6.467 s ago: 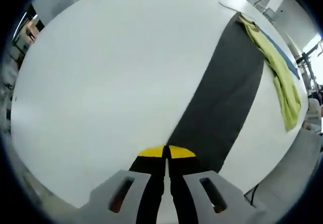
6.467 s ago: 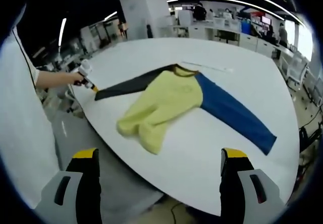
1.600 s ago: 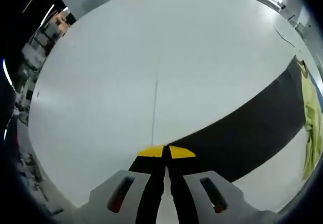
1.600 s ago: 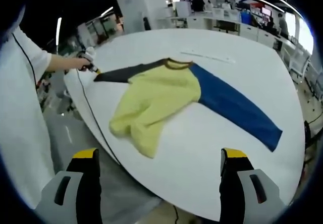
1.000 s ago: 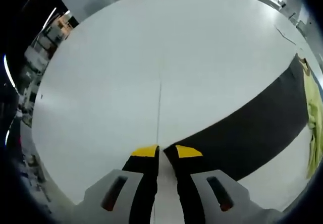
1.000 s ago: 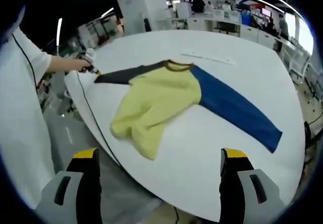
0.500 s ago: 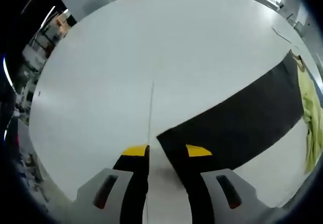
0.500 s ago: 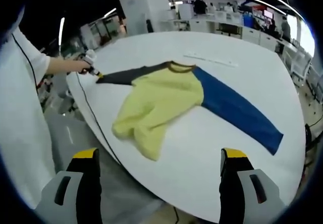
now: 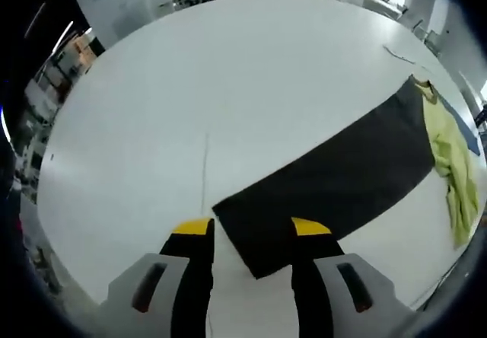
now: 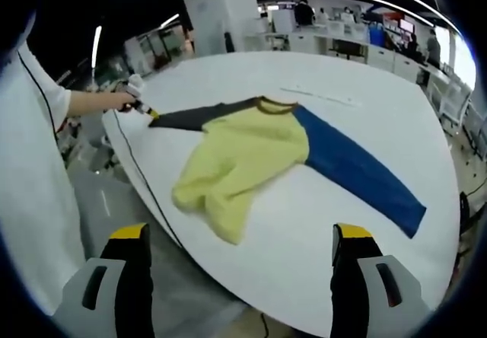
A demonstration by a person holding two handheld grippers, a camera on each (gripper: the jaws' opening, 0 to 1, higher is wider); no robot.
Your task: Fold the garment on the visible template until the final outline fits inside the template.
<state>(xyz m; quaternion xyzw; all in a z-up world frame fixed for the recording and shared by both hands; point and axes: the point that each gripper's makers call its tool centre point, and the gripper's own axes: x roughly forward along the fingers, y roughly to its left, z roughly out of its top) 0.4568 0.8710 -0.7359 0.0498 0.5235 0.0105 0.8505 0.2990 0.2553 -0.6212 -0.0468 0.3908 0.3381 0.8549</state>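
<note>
Garment (image 10: pixel 251 163) spread on the white desk (image 10: pixel 358 102), yellow body bunched near the edge, blue sleeve (image 10: pixel 358 172) flat, dark sleeve (image 9: pixel 335 182) stretched out straight. Left tool (image 9: pixel 251 231) wide open, gripping nothing, cuff lying between its tips. Right tool (image 10: pixel 240 239) open too, empty, well back from the cloth. Probably best to smooth that crumpled hem next, then fold sleeves inward without dragging anything off the desk.

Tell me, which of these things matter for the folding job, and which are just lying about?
Part of the job:
- garment, with its dark sleeve, blue sleeve and yellow body
- white table it lies on
- left hand-held gripper, jaws open at the dark cuff
- right hand-held gripper, open, held back from the table

Just about:
- office desks in the background
</note>
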